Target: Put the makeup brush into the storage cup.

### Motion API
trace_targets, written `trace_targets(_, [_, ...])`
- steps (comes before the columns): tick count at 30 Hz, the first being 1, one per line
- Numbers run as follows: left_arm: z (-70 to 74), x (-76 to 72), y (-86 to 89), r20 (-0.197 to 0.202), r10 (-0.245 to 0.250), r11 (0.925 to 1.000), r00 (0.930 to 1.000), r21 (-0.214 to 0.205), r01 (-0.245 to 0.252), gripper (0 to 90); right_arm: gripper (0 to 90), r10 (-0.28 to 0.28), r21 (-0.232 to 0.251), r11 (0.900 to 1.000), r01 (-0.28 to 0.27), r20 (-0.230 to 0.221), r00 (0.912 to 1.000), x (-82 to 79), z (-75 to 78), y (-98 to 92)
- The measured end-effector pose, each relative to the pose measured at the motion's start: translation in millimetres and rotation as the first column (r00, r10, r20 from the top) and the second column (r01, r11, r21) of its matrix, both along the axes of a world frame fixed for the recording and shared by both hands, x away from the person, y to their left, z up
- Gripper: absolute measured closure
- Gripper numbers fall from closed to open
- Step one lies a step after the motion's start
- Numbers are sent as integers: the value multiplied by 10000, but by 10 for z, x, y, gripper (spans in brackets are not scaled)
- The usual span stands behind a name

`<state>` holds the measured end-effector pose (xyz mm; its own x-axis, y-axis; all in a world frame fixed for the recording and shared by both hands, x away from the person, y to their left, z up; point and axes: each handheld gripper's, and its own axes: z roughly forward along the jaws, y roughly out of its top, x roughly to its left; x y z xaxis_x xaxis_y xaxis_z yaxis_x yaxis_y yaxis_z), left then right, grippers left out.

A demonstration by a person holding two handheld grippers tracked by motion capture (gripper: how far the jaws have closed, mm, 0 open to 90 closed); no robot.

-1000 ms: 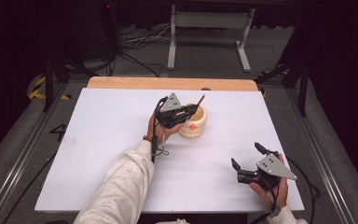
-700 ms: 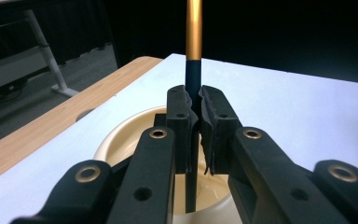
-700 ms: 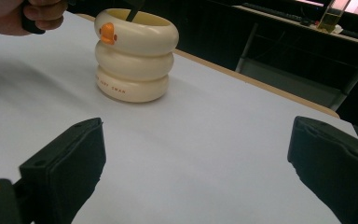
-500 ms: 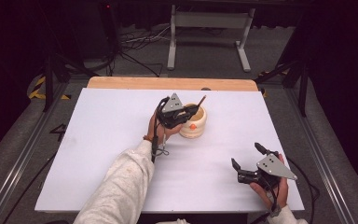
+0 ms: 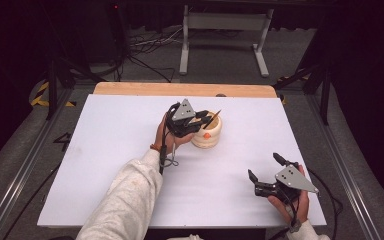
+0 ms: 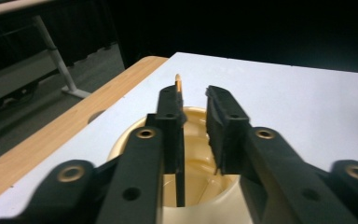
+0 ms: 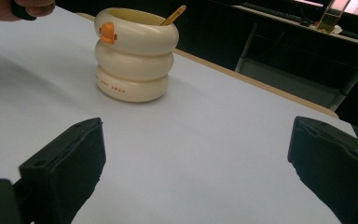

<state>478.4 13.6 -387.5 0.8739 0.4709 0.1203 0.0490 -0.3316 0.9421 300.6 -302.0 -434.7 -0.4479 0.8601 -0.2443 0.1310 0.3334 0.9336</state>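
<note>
My left gripper (image 6: pixel 196 135) is hanging right over the cup (image 5: pixel 207 134), with its jaws a little apart and nothing squeezed between them. A pencil (image 6: pixel 179 85) is standing in the cup, leaning on the rim just beside one jaw, with its tip poking up past it. I think I am keeping the jaws over the cup so the pencil sits inside. My right gripper (image 5: pixel 266 173) is resting well away from the cup, near the table's (image 5: pixel 105 150) front edge, with its jaws wide apart and holding nothing. I am probably just keeping it out of the way. The cup has a little orange beak (image 7: pixel 107 32) on its side.
</note>
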Motion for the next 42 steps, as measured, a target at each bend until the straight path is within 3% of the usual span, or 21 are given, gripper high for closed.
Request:
trace_targets(4, [49, -37, 34, 172, 139, 9999, 9998, 50, -139, 678, 45, 29, -23, 10000, -29, 2, 10000, -2, 0, 2])
trace_targets(9, [97, -76, 60, 524, 181, 9989, 9985, 412, -203, 629, 45, 30, -18, 10000, -30, -14, 10000, 0, -2, 3])
trace_targets(13, [140, -115, 72, 664, 277, 9987, 9974, 410, -305, 548, 45, 21, -29, 10000, -21, -37, 10000, 3, -7, 1])
trace_targets(17, [183, -151, 80, 858, 410, 9962, 9955, 728, -473, 431, 45, 52, -57, 10000, -52, -47, 10000, 1, -7, 8])
trace_targets(21, [203, -174, 105, 819, 709, 9956, 9941, 553, -756, 295, 45, 47, -46, 10000, -47, -28, 10000, -3, -6, 6])
trace_targets(28, [224, -199, 153, 847, 920, 9944, 9922, 450, -960, 155, 45, 45, -71, 10000, -45, -3, 10000, -2, -6, 8])
trace_targets(31, [245, -218, 180, 768, 972, 9948, 9923, 244, -994, 111, 45, 22, -40, 10000, -22, -47, 10000, -1, -7, 5])
trace_targets(39, [286, -273, 253, 800, 827, 9961, 9934, 224, -848, 43, 45, 24, -51, 10000, -24, -25, 10000, -2, -7, 8])
trace_targets(42, [300, -327, 313, 990, 910, 9956, 9909, 147, -929, 22, 45, 27, -82, 10000, -27, 12, 10000, -6, -4, 13])
